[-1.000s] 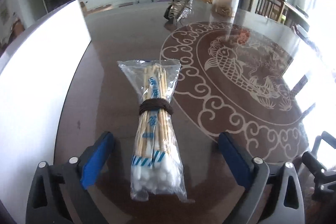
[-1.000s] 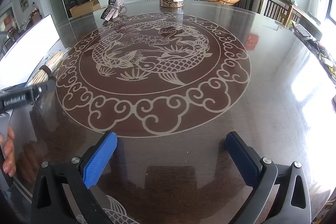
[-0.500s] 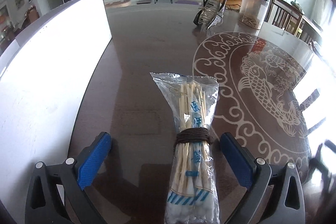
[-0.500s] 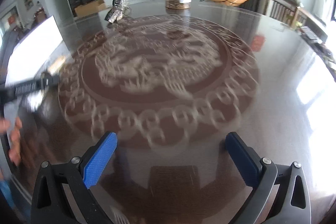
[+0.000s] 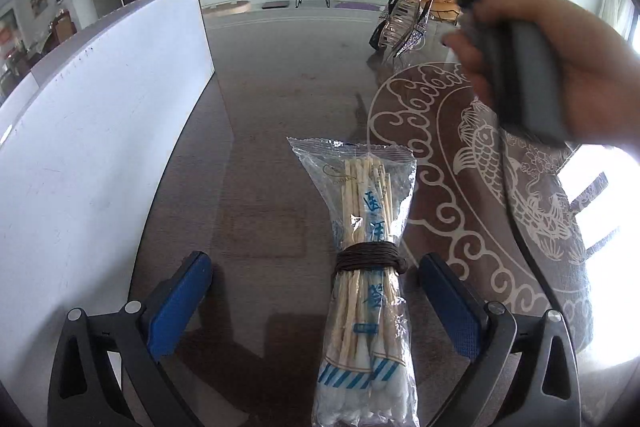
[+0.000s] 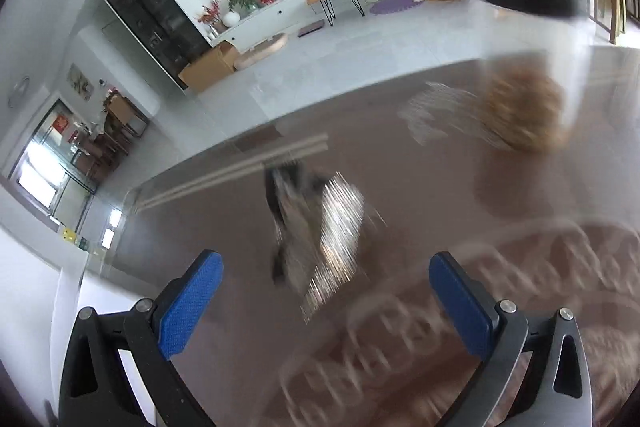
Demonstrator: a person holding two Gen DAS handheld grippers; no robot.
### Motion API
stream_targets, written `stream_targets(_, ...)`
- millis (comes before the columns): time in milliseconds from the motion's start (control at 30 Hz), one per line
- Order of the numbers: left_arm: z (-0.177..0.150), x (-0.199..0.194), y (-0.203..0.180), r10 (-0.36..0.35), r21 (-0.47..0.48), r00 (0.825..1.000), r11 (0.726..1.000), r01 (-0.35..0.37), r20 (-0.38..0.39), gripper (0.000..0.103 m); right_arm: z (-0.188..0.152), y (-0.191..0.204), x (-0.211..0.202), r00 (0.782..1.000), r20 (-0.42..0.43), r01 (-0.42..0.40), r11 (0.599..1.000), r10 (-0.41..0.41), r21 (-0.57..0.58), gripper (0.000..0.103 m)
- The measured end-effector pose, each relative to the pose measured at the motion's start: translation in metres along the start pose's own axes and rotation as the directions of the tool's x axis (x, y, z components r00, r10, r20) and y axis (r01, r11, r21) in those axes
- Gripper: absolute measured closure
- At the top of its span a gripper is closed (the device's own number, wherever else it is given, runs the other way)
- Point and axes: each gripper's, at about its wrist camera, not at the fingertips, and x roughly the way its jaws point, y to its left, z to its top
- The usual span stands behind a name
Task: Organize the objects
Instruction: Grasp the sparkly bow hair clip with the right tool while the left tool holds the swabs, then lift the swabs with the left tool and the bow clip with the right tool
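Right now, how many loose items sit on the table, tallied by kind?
Bagged cotton swab bundle: 1
Silver and black hair clip: 1
Clear jar with brownish contents: 1
Total: 3
The white board along the table's left side is not counted.

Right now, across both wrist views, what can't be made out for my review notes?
- Right wrist view: the shiny clip-like object and the jar are smeared by motion blur; their details and the jar's contents are unreadable.
- Left wrist view: the cotton swab pack is cut off by the bottom edge.
- Left wrist view: the hand and its gripper body hide the table behind them.
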Motion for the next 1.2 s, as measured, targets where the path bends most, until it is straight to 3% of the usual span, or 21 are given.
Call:
stream_targets(67,0.0,0.0,0.0,0.0,0.001,1.0,1.0,0.0,0.0,0.0,0.01,0.007,0.013,1.0,-0.004,0.013,1.0,-0.013,-0.011,0.007)
stream_targets(100,0.0,0.0,0.0,0.0,0.001,1.0,1.0,0.0,0.0,0.0,0.014,0.01,0.019,1.0,-0.001,0.026,0.999,-0.026,-0.041,0.036)
stream_targets(133,0.0,0.0,0.0,0.0,0.001,1.0,1.0,0.0,0.0,0.0,0.015,0.011,0.024,0.999,-0.021,0.035,0.997,-0.036,-0.073,0.046)
stream_targets(200,0.0,0.0,0.0,0.0,0.0,1.0,1.0,0.0,0.0,0.0,0.012,0.007,0.023,0.999,-0.048,-0.024,0.995,0.019,-0.101,0.053)
stream_targets(333,-0.001,-0.001,0.0,0.001,0.0,1.0,1.0,-0.001,0.0,0.0,-0.021,-0.016,-0.014,0.994,-0.073,-0.099,0.977,0.087,-0.188,0.053)
stream_targets(500,-0.001,-0.001,0.0,0.002,0.0,1.0,1.0,-0.002,0.0,0.0,-0.113,-0.075,-0.1,0.985,-0.107,-0.155,0.969,0.136,-0.194,0.053)
stream_targets(700,-0.002,-0.002,0.0,0.003,0.0,1.0,1.0,-0.003,-0.001,0.0,-0.207,-0.111,-0.196,0.998,-0.017,-0.059,0.977,0.057,-0.207,0.052)
stream_targets(767,-0.002,-0.002,0.0,0.003,0.0,1.0,1.0,-0.003,-0.001,0.0,-0.227,-0.115,-0.221,0.999,0.012,-0.047,0.983,0.05,-0.18,0.034)
stream_targets(800,-0.002,-0.002,0.0,0.004,-0.001,1.0,1.0,-0.004,-0.001,0.0,-0.238,-0.117,-0.231,0.999,0.034,-0.032,0.987,0.038,-0.158,0.016)
stream_targets(833,-0.002,-0.002,0.0,0.004,-0.001,1.0,1.0,-0.004,-0.001,0.0,-0.248,-0.118,-0.241,0.998,0.063,-0.005,0.991,0.013,-0.133,0.007)
stream_targets(900,-0.002,-0.002,0.0,0.003,-0.001,1.0,1.0,-0.003,-0.001,0.0,-0.273,-0.125,-0.26,0.993,0.115,0.028,0.996,-0.018,-0.083,0.007)
stream_targets(1033,-0.003,-0.003,0.001,-0.011,0.003,1.0,1.0,0.011,-0.004,0.0,-0.3,-0.135,-0.266,0.994,0.089,0.059,0.998,-0.059,-0.003,0.007)
stream_targets(1200,-0.009,-0.007,-0.002,-0.033,0.05,0.999,0.998,0.035,-0.03,0.0,-0.319,-0.131,-0.277,0.982,0.123,0.159,0.981,-0.146,-0.11,0.006)
